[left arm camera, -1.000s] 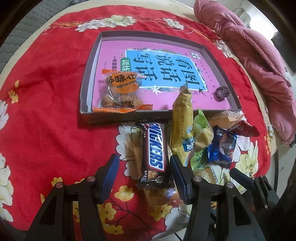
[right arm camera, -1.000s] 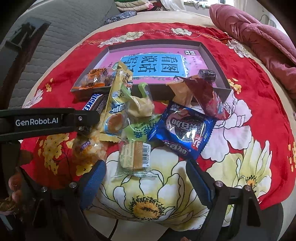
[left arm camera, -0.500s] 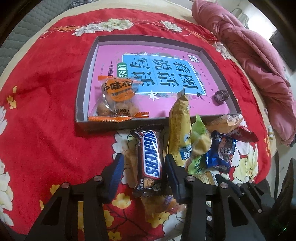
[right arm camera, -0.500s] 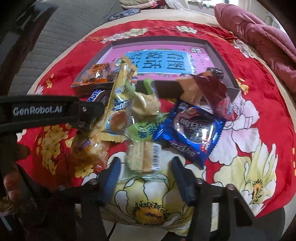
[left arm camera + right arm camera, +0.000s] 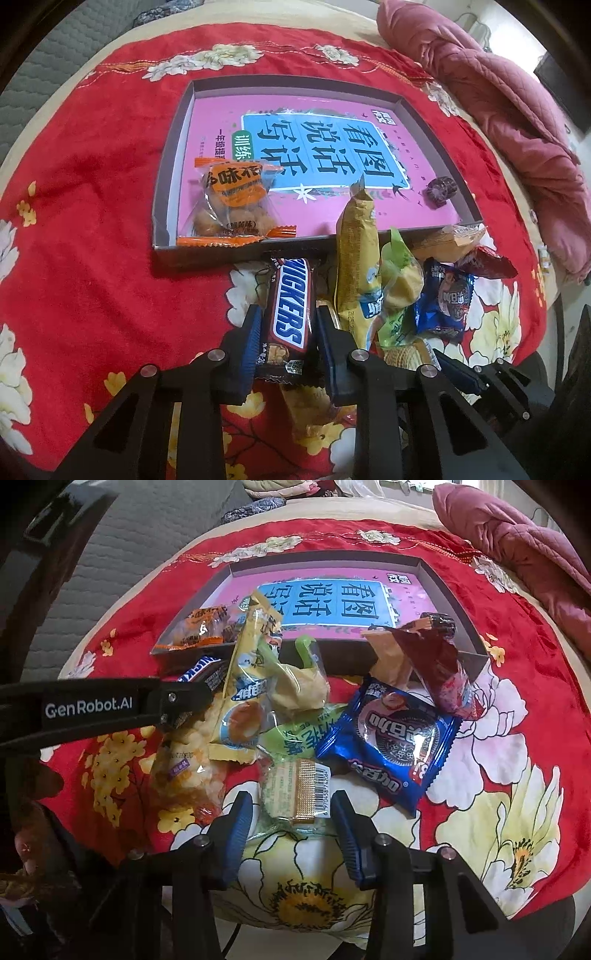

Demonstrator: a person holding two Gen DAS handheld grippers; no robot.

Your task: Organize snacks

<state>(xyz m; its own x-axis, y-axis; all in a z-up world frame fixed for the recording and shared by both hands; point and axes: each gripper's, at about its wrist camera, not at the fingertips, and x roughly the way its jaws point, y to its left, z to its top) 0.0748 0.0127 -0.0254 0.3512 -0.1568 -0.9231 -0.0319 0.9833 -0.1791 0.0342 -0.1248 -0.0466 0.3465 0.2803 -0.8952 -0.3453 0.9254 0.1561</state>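
Left tongs (image 5: pixel 286 332): closing, pads pinching the chocolate bar (image 5: pixel 288 314) at lower centre; glossy wrapper may slip.
Right tongs (image 5: pixel 291 825): closing around the wafer packet (image 5: pixel 295 794), not yet gripping; its loose film may snag.

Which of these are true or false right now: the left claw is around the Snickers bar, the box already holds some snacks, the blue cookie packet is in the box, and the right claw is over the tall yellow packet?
1. The left claw has the Snickers bar between its closing jaws. True.
2. The box already holds an orange-labelled bag and a small dark candy. True.
3. The blue cookie packet lies inside the box. False: it lies on the red floral cloth, outside the box.
4. The right claw is closing around the tall yellow packet. False: its jaws flank a clear-wrapped wafer.
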